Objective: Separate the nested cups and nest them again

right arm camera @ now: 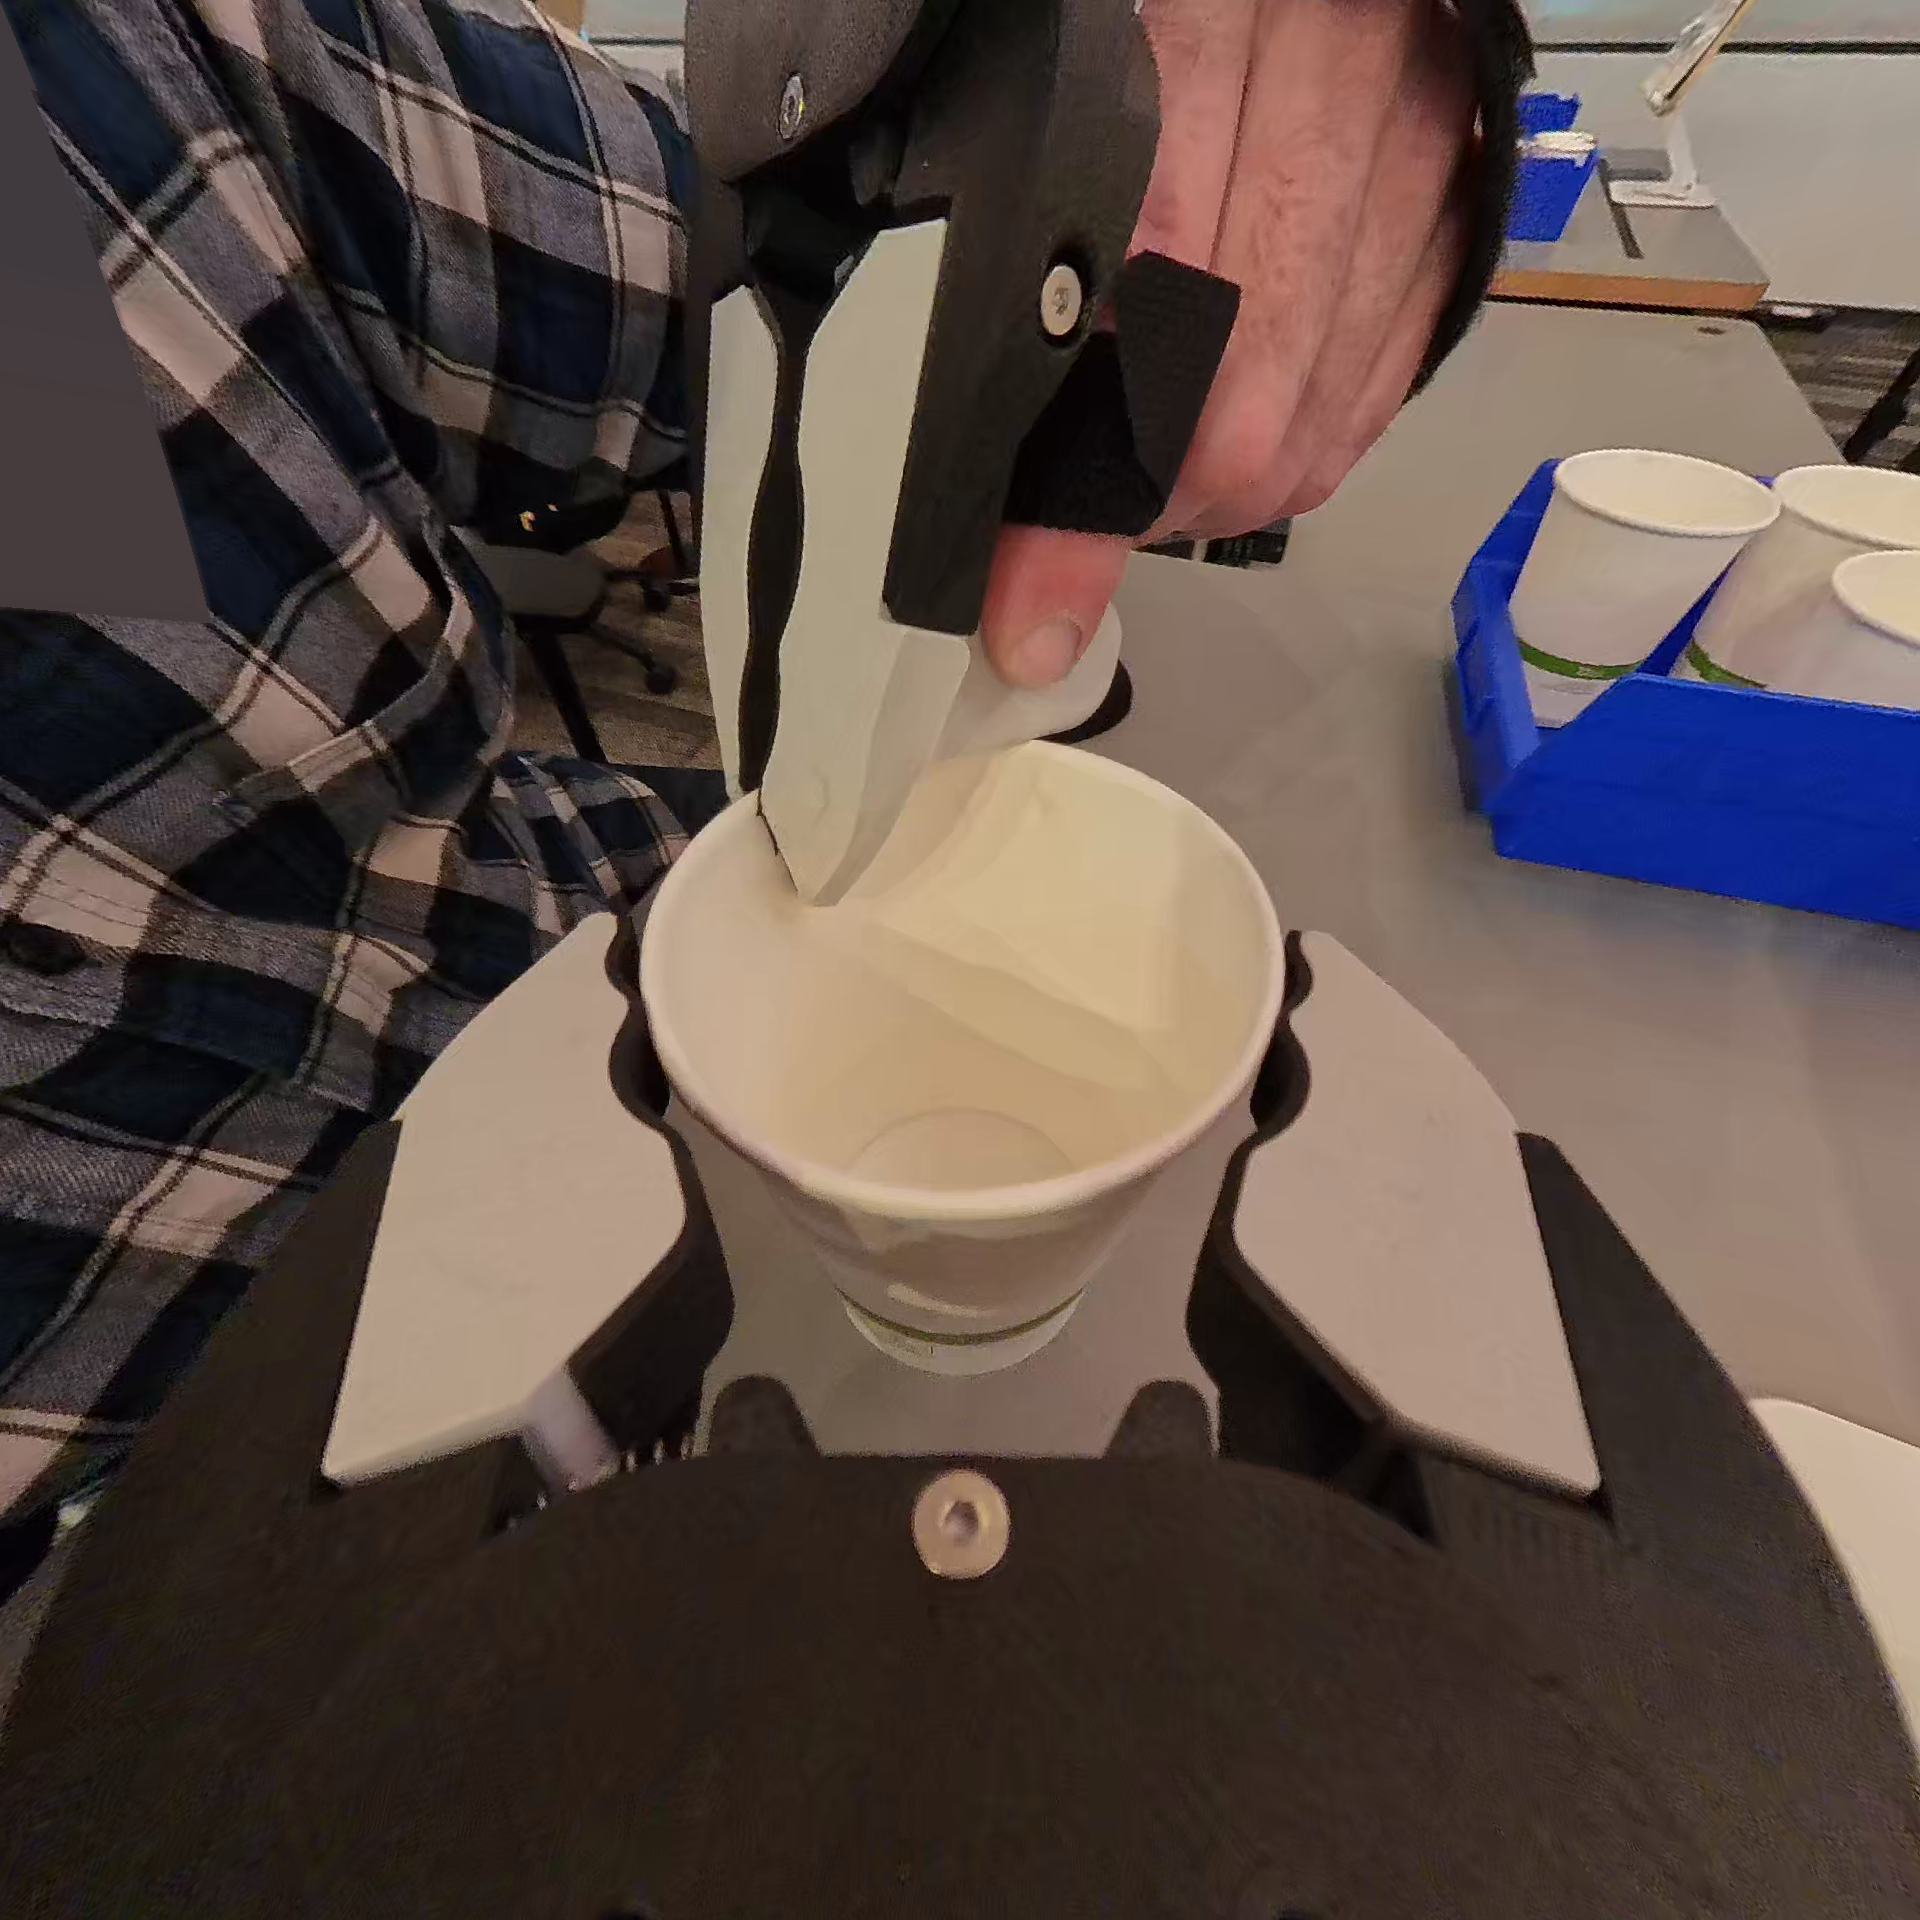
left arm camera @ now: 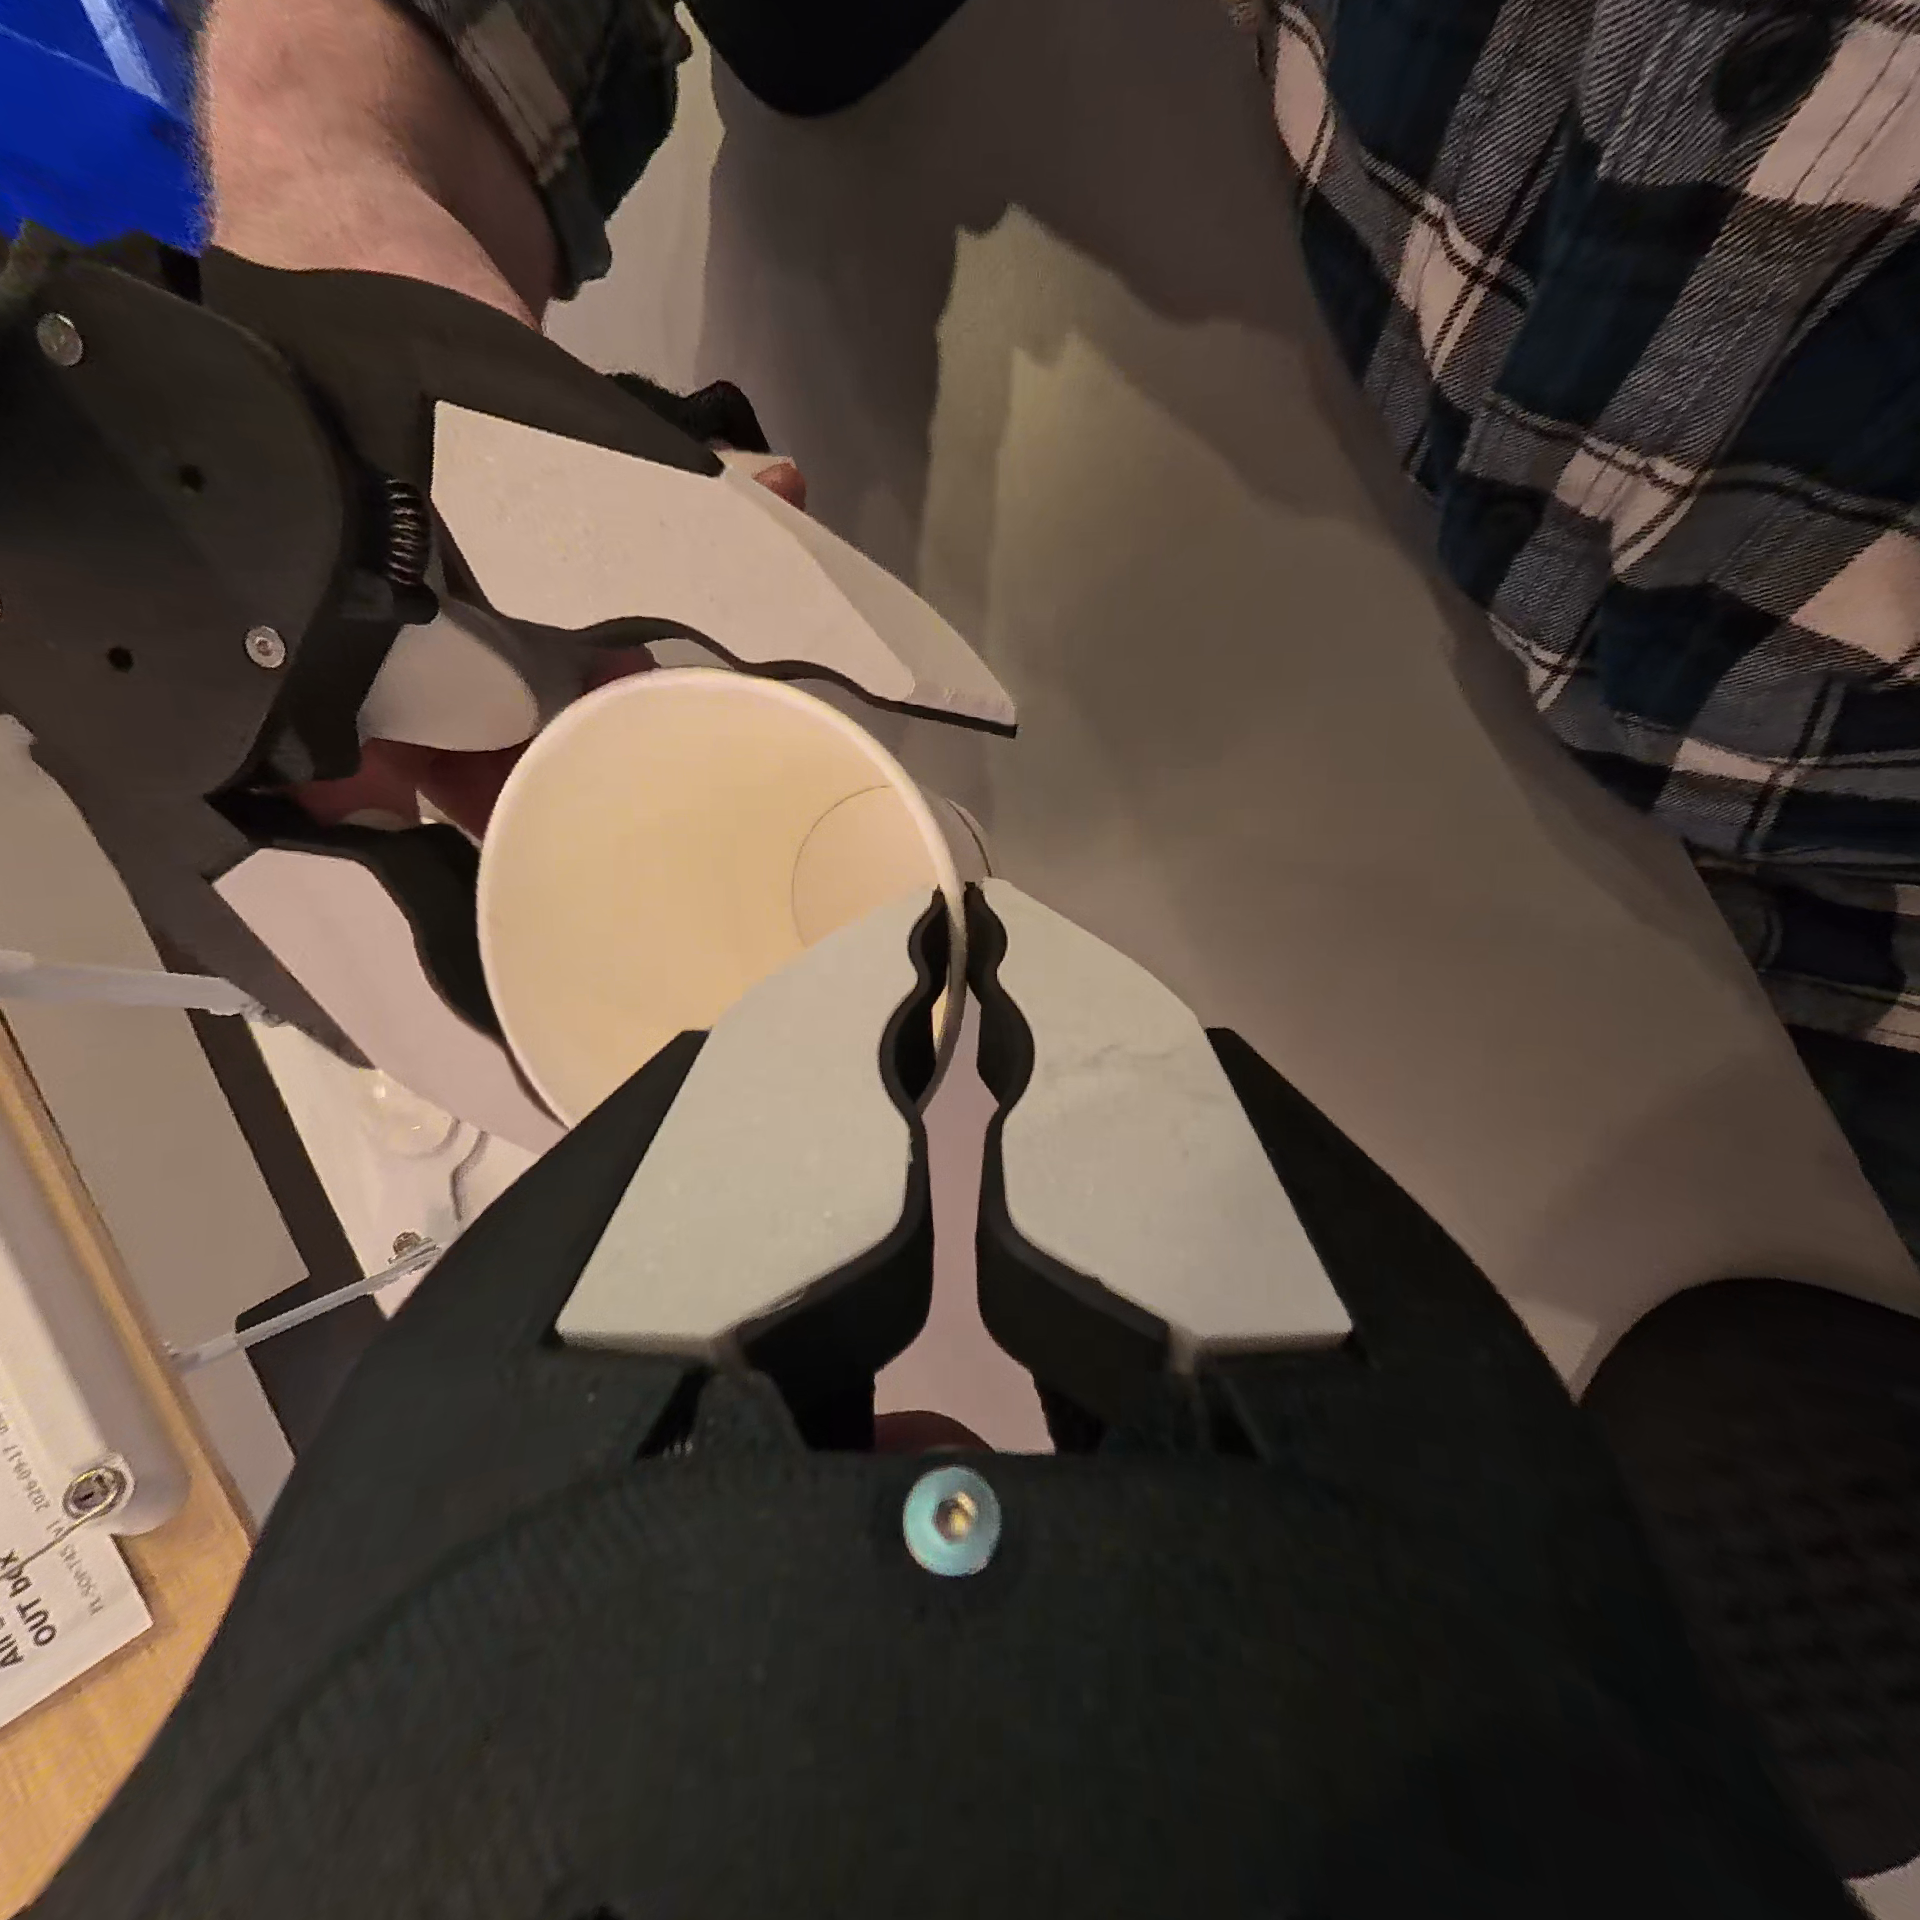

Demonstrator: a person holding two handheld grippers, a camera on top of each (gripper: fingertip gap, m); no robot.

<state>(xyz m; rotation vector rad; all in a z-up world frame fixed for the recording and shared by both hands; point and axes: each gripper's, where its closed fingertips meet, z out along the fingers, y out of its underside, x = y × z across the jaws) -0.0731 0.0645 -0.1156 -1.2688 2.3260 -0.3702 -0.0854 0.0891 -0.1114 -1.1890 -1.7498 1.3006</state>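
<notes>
The white paper cup hangs in the air above the grey table, near the person in a plaid shirt. The left tongs are pinched shut on its rim wall, one finger inside the cup and one outside. The right tongs stand wide around the cup body; their pads look very close to the sides, though I cannot tell whether they press. Only one rim shows, so whether the cups are now apart or nested again cannot be judged. More cups wait in a blue bin at far right.
</notes>
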